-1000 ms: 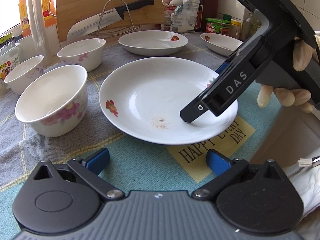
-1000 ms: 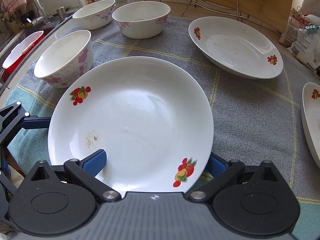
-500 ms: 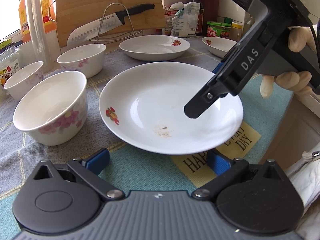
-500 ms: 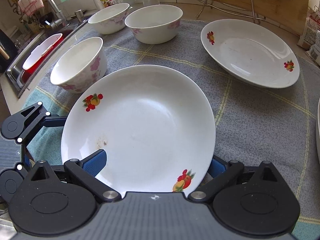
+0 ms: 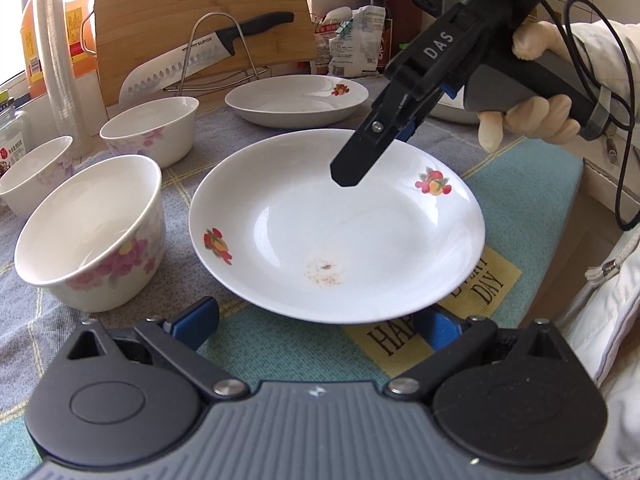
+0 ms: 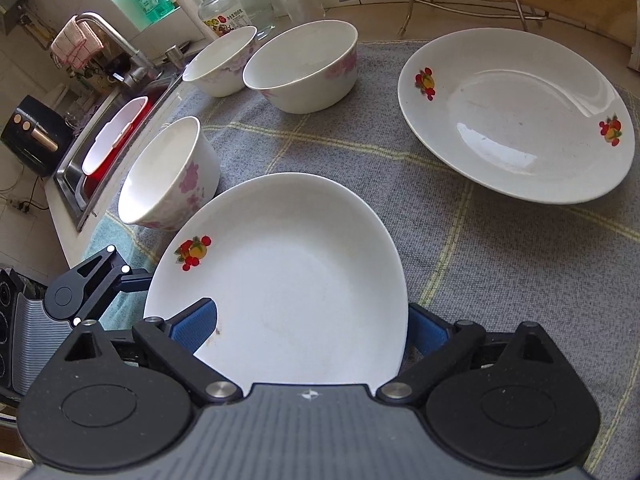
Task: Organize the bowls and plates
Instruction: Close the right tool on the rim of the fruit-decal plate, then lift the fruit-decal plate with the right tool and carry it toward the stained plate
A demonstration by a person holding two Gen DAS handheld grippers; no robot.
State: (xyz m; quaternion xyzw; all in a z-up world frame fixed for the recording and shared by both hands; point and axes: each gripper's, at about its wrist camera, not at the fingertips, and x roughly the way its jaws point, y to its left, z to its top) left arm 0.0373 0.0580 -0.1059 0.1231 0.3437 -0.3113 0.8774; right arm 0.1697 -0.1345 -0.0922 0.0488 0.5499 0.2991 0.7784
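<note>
A white plate (image 5: 336,224) with fruit decals and some crumbs lies on the cloth in front of my left gripper (image 5: 316,324). That gripper is open, and the plate's near rim reaches over its right finger. My right gripper (image 5: 376,156) hangs over the plate's far right side. In the right wrist view the same plate (image 6: 288,280) sits between the closing jaws of the right gripper (image 6: 310,328). One blue pad is above the plate and the other is at its outer edge. I see no pad pressing on it.
Three flowered bowls (image 5: 92,232) (image 5: 150,128) (image 5: 34,172) stand to the left. A second plate (image 6: 516,116) lies further back on the grey cloth (image 6: 480,264). A knife on a rack and a cutting board (image 5: 192,12) stand behind. The sink (image 6: 104,148) is beyond the bowls.
The right gripper has risen and tipped more steeply over the plate's far right rim. The plate has shifted toward my left gripper, and its near rim now covers that gripper's right finger.
</note>
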